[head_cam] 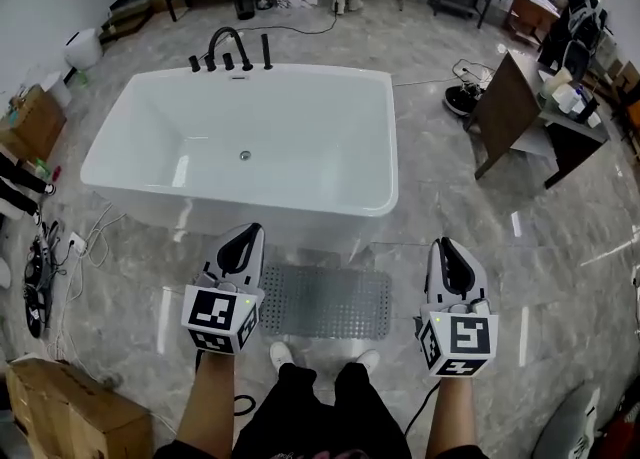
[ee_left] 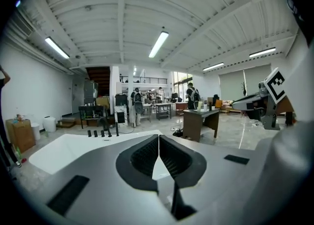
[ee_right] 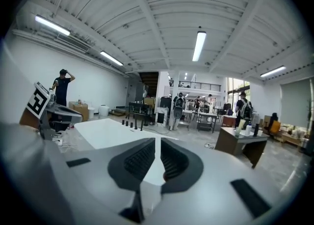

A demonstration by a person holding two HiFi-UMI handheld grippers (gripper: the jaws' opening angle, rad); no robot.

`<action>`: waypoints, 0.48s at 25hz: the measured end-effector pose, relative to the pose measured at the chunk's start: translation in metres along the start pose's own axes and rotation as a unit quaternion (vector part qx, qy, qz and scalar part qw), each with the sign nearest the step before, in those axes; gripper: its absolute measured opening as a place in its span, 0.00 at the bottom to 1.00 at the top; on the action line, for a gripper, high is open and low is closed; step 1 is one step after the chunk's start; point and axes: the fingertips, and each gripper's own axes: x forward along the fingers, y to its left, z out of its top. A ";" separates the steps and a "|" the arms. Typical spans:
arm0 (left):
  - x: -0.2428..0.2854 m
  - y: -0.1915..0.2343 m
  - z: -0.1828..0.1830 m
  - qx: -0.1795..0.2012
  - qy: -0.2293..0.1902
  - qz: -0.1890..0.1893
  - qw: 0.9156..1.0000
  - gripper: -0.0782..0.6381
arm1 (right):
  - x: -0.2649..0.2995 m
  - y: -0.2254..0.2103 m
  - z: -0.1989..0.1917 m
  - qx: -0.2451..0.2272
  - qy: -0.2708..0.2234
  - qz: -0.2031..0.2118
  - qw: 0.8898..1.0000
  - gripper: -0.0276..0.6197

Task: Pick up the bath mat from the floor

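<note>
Head view: bath mat [head_cam: 325, 299] lay flat on the floor against the bathtub [head_cam: 300, 209] front, step-out spot. I held left claw [head_cam: 254, 231] and right claw [head_cam: 443, 244] closed, empty, flanking it, probably staging a two-ended lift.

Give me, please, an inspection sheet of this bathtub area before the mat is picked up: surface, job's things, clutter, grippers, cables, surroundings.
Surface: glossy grey stone-look floor.
Job's things: grey bath mat lies flat on the floor in front of the white bathtub, not yet touched.
Clutter: cardboard box at lower left.
Grippers: left gripper and right gripper both shut and empty, one at each side of the mat in the head view.
Cables: loose white cables on the floor left of the tub.
Surroundings: dark desk at right; people at benches far behind.
</note>
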 end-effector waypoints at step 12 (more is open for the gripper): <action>0.039 0.005 -0.109 -0.020 0.103 0.004 0.995 0.12 | 0.043 -0.009 -0.108 0.023 0.092 0.023 0.995 0.09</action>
